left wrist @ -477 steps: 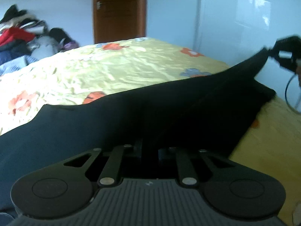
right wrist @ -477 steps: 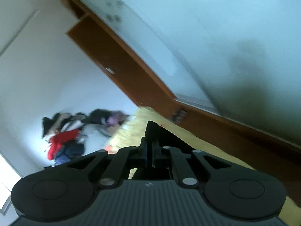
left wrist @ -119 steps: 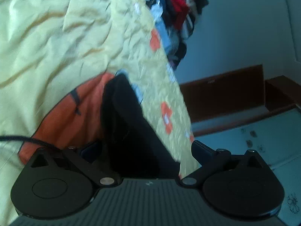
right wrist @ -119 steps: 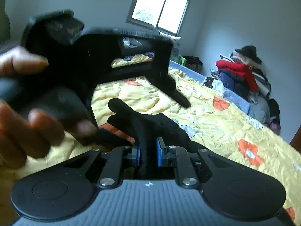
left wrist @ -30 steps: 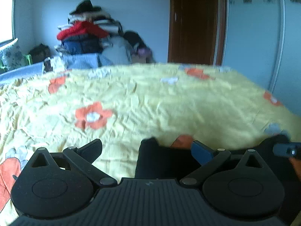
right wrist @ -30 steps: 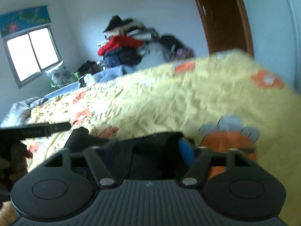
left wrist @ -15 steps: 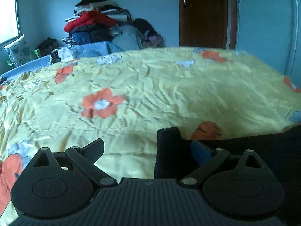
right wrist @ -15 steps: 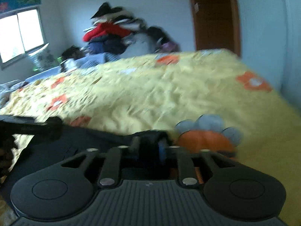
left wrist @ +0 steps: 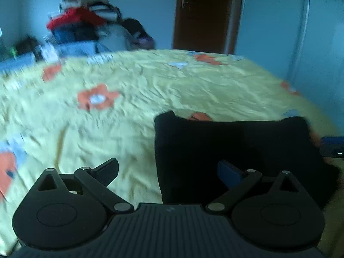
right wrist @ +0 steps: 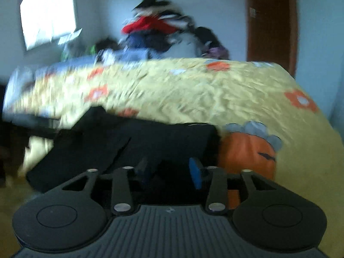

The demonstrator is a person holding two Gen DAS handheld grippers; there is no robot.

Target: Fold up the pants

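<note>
The black pants lie folded into a flat rectangle on the yellow flowered bed cover. My left gripper is open wide and empty, its jaws straddling the pants' left edge. The pants also show in the right wrist view, blurred. My right gripper is partly open just above the pants' near right corner, with nothing between its blue pads. The right gripper's tip shows at the right edge of the left wrist view.
A pile of clothes sits at the far side of the bed against the wall. A brown door stands behind the bed. A window is at the far left. The bed's right edge drops off near the wall.
My right gripper has opened and let go of the pants corner. Both grippers have drawn back and up a little, and the pants lie flat on the bed.
</note>
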